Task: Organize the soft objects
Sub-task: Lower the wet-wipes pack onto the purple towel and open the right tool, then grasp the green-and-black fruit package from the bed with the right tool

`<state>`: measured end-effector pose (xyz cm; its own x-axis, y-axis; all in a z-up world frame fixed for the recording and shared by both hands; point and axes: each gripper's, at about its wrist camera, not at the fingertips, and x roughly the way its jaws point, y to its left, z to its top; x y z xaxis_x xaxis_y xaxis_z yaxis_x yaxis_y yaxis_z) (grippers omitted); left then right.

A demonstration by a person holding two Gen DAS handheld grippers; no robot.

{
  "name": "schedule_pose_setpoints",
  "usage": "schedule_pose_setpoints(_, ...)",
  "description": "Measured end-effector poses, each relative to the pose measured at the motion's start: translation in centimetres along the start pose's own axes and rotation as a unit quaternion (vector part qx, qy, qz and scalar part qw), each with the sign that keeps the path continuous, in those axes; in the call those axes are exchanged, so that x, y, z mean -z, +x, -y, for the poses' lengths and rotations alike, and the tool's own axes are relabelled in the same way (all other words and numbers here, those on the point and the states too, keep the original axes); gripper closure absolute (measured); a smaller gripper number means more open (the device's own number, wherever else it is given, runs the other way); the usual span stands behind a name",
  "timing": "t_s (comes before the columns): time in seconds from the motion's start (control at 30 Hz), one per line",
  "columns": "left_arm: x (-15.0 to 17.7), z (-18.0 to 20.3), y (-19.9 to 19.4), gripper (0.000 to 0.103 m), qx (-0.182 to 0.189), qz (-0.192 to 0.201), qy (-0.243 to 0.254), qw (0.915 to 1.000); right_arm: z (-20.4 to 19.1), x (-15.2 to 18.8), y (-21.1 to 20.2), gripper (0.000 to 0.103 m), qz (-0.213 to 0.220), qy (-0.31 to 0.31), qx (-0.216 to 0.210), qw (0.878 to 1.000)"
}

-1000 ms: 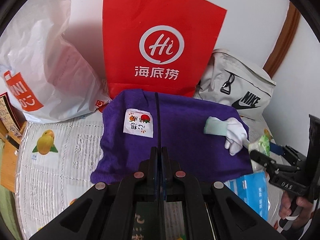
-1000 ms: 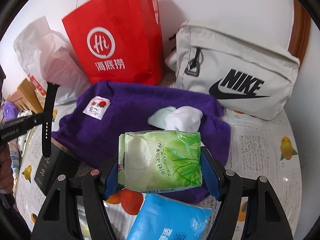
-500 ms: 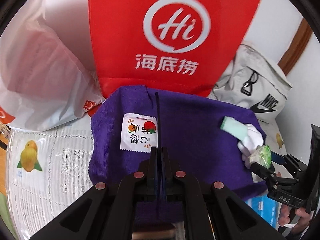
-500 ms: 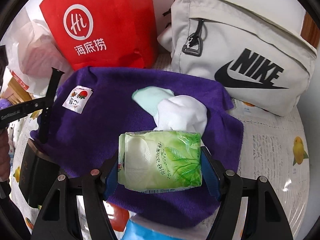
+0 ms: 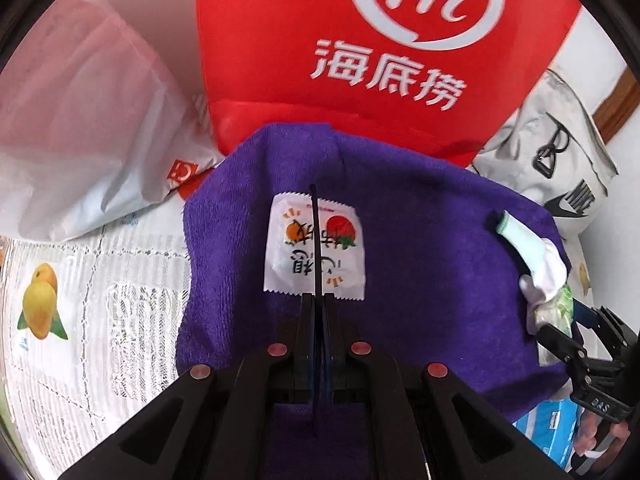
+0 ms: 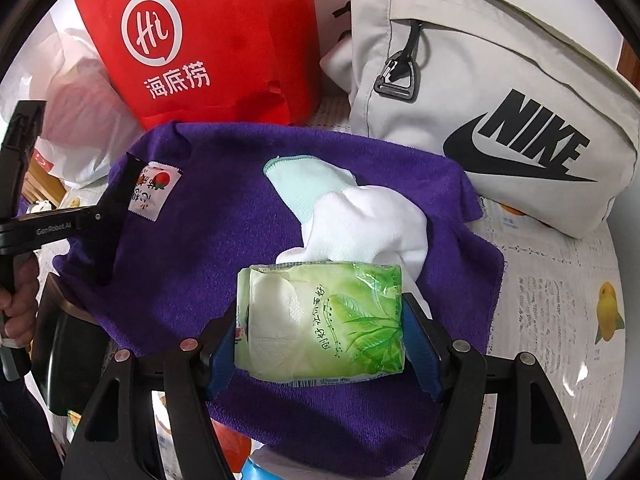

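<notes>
- Two views, left wrist first: left gripper (image 5: pixel 318 300) at bottom centre, fingers pressed together with nothing visible between them, a thin black strip jutting forward from the closed tips.
- Straight ahead of those tips, small white sachet (image 5: pixel 315 250) with printed fruit and upside-down characters, lying flat on purple towel (image 5: pixel 432 264).
- Spread over lace-patterned tablecloth (image 5: pixel 92 320) printed with yellow fruit.
- Behind the towel, upright red paper bag (image 5: pixel 360 64) with white logo; to its left, white plastic bag (image 5: pixel 80 128); to its right, pale grey Nike bag (image 5: pixel 560 168).
- At the towel's right edge, white sock (image 5: pixel 536 256) with mint cuff, and beside it right gripper (image 5: pixel 558 312) with the green pack.
- Blue packet (image 5: pixel 548 428) partly visible at lower right, under the towel's corner.
- Right wrist view: right gripper (image 6: pixel 320 344) clamped on green tissue pack (image 6: pixel 320 324), blue pads squeezing both ends.
- Held over the near part of purple towel (image 6: pixel 192 264), far edge touching or just above white sock (image 6: pixel 360 220); cannot tell which.
- Sachet (image 6: pixel 154 190) near the towel's left corner, left gripper (image 6: pixel 116 200) tip right at it.
- Red paper bag (image 6: pixel 208 40) and Nike bag (image 6: pixel 500 96) standing behind the towel.
</notes>
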<state>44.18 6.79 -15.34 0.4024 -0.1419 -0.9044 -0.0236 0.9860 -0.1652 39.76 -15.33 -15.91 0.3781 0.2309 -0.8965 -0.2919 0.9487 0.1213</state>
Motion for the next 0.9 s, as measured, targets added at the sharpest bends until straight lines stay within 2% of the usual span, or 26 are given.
schedule_pose_setpoints(0.07,0.0,-0.1,0.2,0.097,0.003,-0.005,-0.007,1.0,-0.1,0.1,-0.2,0.03,0.0,-0.003,0.001,1.0)
schedule_pose_setpoints(0.13,0.0,-0.3,0.0,0.083,0.004,-0.006,-0.01,0.9999,-0.3,0.1,-0.4,0.029,0.0,-0.005,0.0,1.0)
schedule_pose_setpoints(0.2,0.4,-0.5,-0.7,0.073,-0.005,-0.002,-0.006,1.0,-0.5,0.2,-0.7,0.025,0.002,-0.007,-0.002,1.0)
schedule_pose_setpoints(0.33,0.4,-0.3,-1.9,0.065,-0.011,0.007,-0.003,0.9999,-0.3,0.3,-2.2,0.02,0.017,0.005,-0.006,1.0)
schedule_pose_setpoints(0.6,1.7,0.5,-6.2,0.063,-0.021,0.029,0.009,0.9993,-0.3,1.1,-6.0,0.019,0.044,0.02,-0.01,0.999)
schedule_pose_setpoints(0.9,6.3,1.3,-11.6,0.062,-0.021,0.049,0.026,0.9983,-1.8,4.7,-12.2,0.019,0.086,0.013,-0.029,0.996)
